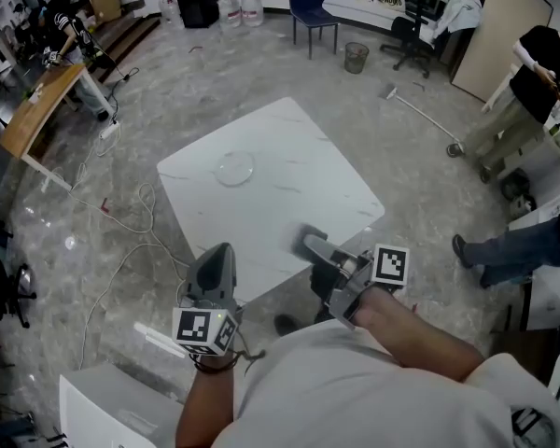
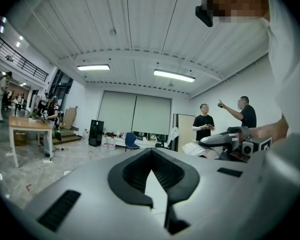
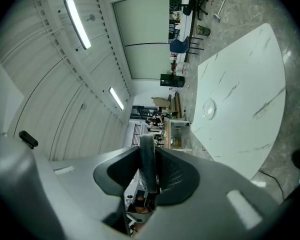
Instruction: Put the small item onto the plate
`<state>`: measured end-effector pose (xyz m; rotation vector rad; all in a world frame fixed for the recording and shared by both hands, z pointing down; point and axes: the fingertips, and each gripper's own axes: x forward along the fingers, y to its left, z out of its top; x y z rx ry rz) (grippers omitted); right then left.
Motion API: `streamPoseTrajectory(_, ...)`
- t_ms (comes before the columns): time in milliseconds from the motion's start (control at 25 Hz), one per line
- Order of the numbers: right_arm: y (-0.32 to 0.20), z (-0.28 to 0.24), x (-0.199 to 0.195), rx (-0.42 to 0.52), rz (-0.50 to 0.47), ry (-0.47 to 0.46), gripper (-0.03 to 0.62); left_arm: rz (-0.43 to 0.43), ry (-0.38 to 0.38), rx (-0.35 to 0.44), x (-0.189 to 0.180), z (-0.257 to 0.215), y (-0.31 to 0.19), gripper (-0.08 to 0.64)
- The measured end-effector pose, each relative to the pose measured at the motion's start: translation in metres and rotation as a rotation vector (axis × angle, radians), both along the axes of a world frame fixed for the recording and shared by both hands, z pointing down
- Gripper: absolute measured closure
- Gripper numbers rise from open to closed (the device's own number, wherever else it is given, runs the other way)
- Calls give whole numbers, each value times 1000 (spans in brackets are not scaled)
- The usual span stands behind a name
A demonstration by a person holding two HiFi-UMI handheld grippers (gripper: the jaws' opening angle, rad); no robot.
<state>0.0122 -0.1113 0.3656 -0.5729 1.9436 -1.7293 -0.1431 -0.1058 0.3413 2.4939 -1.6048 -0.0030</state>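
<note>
- Surface [image 1: 289, 194]: white, centre of the head view.
- Left tool [image 1: 219, 252]: at the surface's lower edge, closed, empty.
- Right tool [image 1: 310, 244]: lower right, clamped on the small item [image 3: 147, 154].
- Plate [image 1: 234, 167]: clear, on the surface's upper left, well apart from both tools.
- Small item: dark flat strip.

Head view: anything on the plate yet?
No, the clear plate on the white table is bare; a thin grey item sits clamped in the right gripper.

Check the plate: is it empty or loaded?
Empty: the clear plate on the table shows nothing on it, and the small item sits clamped in the right gripper.
</note>
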Motion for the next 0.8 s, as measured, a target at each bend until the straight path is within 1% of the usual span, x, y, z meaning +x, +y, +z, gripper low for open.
streamPoseTrajectory(120, -18, 5, -11, -9, -25, -10, 499, -23, 7, -17, -7, 14, -14, 554)
streamPoseTrajectory(240, -41, 13, -25, -18, -69, -16, 499, -58, -6, -16, -16, 18, -31, 554)
streamPoseTrajectory(480, -111, 24, -47, -40, -158, -22, 499, -137, -7, -29, -35, 30, -88, 554)
streamPoseTrajectory(640, -164, 30, -54, -38, -217, -16, 499, -176, -8, -46, -36, 42, -133, 554)
streamPoseTrajectory(800, -213, 33, -54, -40, -268, -20, 499, -215, -11, -65, -29, 50, -174, 554)
